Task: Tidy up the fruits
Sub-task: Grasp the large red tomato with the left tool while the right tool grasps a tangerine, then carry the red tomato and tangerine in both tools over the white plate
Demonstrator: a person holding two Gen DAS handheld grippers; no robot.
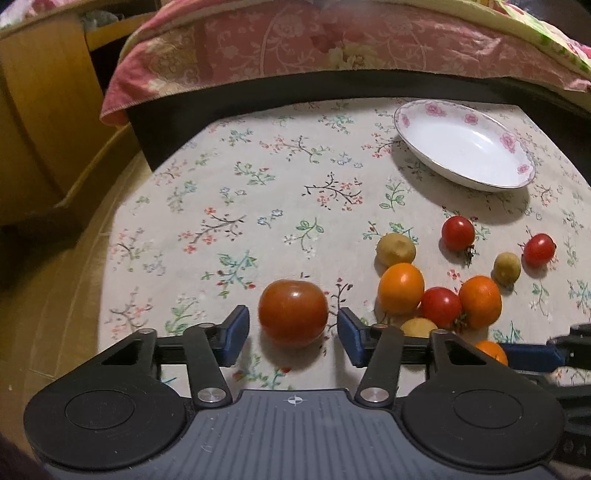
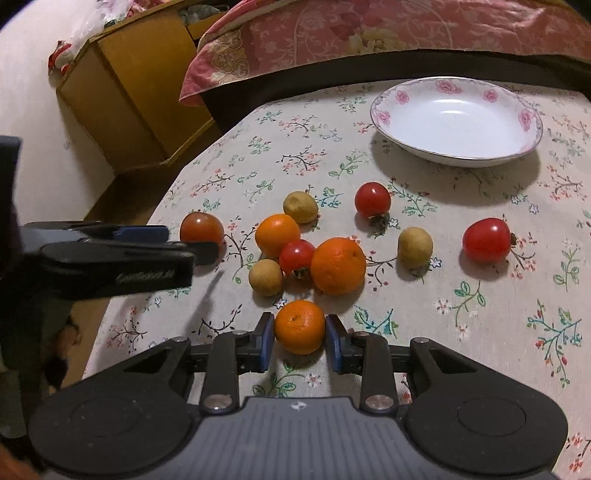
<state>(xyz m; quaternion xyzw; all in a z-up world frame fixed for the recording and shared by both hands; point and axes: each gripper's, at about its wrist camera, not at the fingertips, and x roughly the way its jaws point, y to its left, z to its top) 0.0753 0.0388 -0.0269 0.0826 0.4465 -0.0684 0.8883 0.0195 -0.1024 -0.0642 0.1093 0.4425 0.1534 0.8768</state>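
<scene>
While the right gripper pinches a firm mandarin, the left gripper brackets a soft tomato untouched, best squeezed gently at its widest girth.

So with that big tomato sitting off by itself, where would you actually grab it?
Across its widest middle, one pad on each side, coming down from above and in front. The big tomato is round and smooth, so a grip off its middle would slip. Nothing crowds its flanks, and the left gripper already straddles it, with small gaps still showing at both pads.

Plate: far right on the surface.
Fruit cluster: before the plate.
Bed: behind the surface.
</scene>
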